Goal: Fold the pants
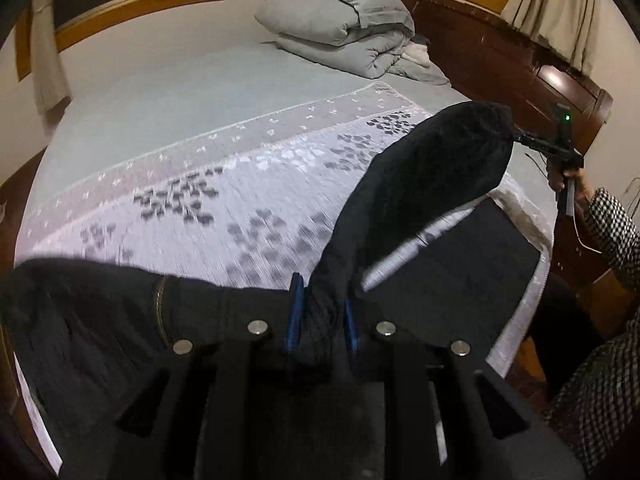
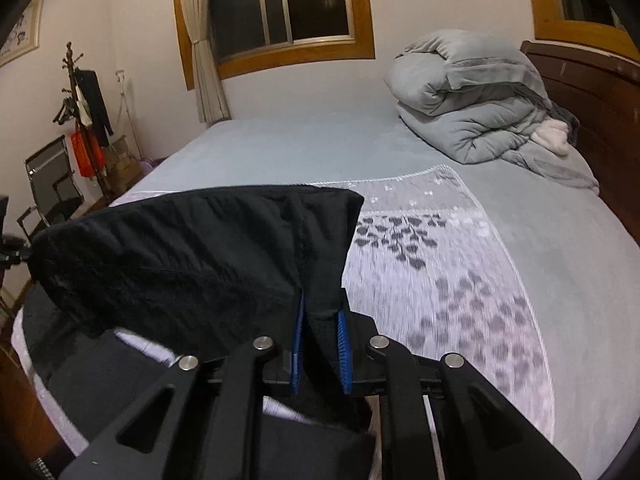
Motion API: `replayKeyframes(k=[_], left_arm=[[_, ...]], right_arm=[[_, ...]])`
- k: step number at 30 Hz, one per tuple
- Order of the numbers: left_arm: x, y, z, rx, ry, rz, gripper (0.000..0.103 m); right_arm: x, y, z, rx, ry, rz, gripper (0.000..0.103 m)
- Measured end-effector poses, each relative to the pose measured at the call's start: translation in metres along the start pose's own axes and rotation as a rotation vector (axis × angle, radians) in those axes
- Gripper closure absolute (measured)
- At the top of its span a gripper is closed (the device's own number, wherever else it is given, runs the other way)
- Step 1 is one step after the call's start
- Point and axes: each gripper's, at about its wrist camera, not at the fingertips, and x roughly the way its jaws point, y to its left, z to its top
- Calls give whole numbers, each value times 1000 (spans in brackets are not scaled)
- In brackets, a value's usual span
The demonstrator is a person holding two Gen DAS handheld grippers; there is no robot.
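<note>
The left tool [image 1: 320, 320] grips a bunch of black pants [image 1: 420, 184] between its blue pads [image 1: 294, 312]. The fabric stretches up to the right tool [image 1: 520, 138], clamped on its far corner. Below lies a floral bedspread [image 1: 240, 200]; a folded grey duvet [image 1: 340, 28] sits near the wooden headboard [image 1: 500, 64].

We see the floral white-and-grey bedspread [image 1: 248, 216] smeared by motion blur. The black fabric pants [image 1: 420, 184] hide part of it, and their lower end runs past the frame's edge.
</note>
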Motion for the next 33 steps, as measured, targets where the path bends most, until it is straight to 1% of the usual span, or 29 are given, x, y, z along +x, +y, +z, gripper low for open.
replayKeyframes(k=[3,8,10,11,14,16,17,21,24,25,26,27,28,29,30,31,33], left_arm=[[-11,-20,-33,-41,-9,20,86],[-16,-38,-79,-122,-33,55,85],[-15,-42,-91,-138,-34,71,85],[-14,-46,-98,-143,-36,84,85],[-11,-52,-112,-162,-37,110,85],[-8,-57,-124,-182,-38,119,85],[-6,-59,-131,-195,-35,129,85],[7,-65,-152,-206,-5,172,84],[13,-66,-166,-234,9,197,75],[15,-66,-171,-257,16,187,66],[16,-65,-175,-272,22,181,63],[16,-65,-179,-292,33,180,58],[16,-65,-183,-307,39,175,50],[13,-65,-190,-329,36,155,41],[7,-65,-195,-353,16,115,16],[-1,-65,-201,-382,-21,96,11],[-18,-63,-208,-418,-77,102,11]], right_arm=[[-18,4,-21,-2,13,-7,89],[-39,7,-63,27,58,-7,89],[-45,9,-74,28,71,0,89],[-45,9,-74,28,71,0,89],[-51,16,-96,-7,112,-20,89],[-53,17,-101,-6,118,-19,89],[-52,19,-112,-6,141,-27,89],[-46,19,-133,11,189,-38,89],[-39,21,-151,-1,240,-59,89],[-36,23,-158,-10,265,-73,89],[-34,24,-165,-19,288,-85,89],[-33,26,-172,-27,310,-101,88],[-33,25,-177,-26,330,-116,84],[-34,25,-182,-24,337,-126,65],[-36,25,-185,-23,334,-137,54],[-40,25,-189,-24,331,-153,53],[-47,22,-195,-15,343,-169,53]])
